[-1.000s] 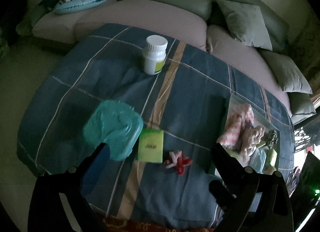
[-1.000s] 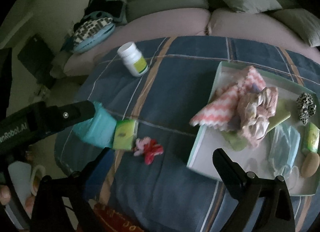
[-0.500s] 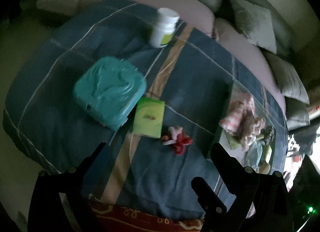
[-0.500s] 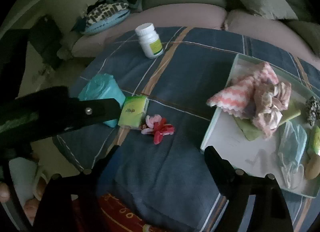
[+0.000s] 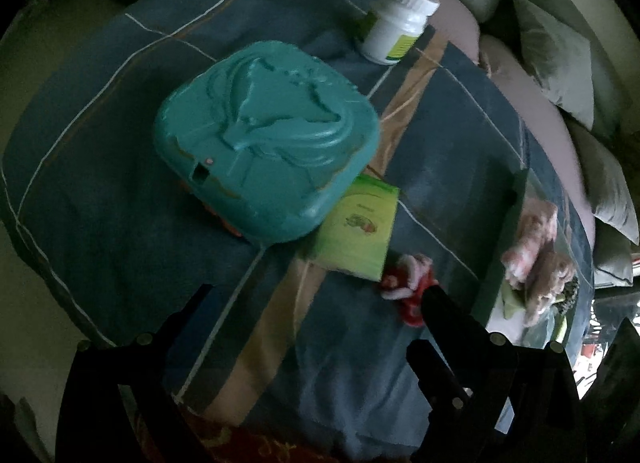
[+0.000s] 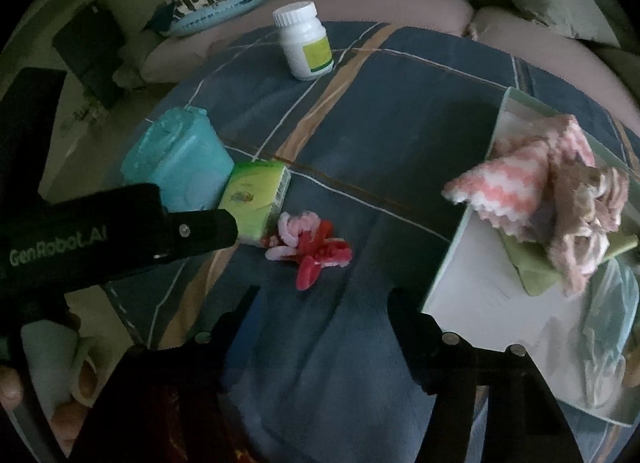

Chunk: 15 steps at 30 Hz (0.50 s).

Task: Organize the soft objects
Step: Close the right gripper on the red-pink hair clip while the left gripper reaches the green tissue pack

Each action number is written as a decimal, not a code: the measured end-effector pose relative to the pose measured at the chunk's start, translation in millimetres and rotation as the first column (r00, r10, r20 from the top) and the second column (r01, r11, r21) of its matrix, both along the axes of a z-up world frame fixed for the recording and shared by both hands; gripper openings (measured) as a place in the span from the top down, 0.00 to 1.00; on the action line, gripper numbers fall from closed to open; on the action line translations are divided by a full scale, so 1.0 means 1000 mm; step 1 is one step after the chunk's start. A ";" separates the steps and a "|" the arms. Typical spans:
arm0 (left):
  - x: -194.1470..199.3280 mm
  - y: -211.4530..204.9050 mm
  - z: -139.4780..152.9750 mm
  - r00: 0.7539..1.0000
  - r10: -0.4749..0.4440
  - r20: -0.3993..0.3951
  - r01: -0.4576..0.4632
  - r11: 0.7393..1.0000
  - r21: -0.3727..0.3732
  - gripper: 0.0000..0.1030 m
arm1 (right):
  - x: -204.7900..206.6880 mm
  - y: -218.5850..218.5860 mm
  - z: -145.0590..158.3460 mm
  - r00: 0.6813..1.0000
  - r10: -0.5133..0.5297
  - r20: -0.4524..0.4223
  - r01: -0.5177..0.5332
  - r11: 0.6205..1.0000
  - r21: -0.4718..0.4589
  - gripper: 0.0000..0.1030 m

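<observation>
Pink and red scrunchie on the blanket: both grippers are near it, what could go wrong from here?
1. The scrunchie lies flat on the loose blue blanket; closing jaws may pinch fabric with it.
2. The left gripper sits close beside the right gripper, whose jaws have just been closing with nothing between them; they could collide.
3. The green tissue pack lies right next to the scrunchie and could get nudged.
</observation>
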State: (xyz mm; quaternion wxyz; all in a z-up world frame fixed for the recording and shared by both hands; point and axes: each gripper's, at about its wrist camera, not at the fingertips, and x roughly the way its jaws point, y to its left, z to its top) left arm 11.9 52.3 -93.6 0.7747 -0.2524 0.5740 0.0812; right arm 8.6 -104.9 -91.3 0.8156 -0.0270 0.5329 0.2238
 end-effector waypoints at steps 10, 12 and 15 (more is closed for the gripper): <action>0.001 0.010 -0.006 0.999 0.047 0.003 -0.047 0.998 -0.046 0.03 | 0.017 0.010 -0.014 0.999 0.031 -0.015 -0.031 0.999 0.011 0.39; 0.001 0.012 -0.005 0.998 0.060 0.006 -0.060 0.997 -0.045 0.03 | 0.019 0.013 -0.016 0.999 0.040 -0.014 -0.040 0.999 0.015 0.39; 0.002 0.012 -0.005 0.998 0.064 0.006 -0.063 0.997 -0.046 0.03 | 0.024 0.017 -0.018 0.999 0.046 -0.011 -0.046 0.999 0.014 0.39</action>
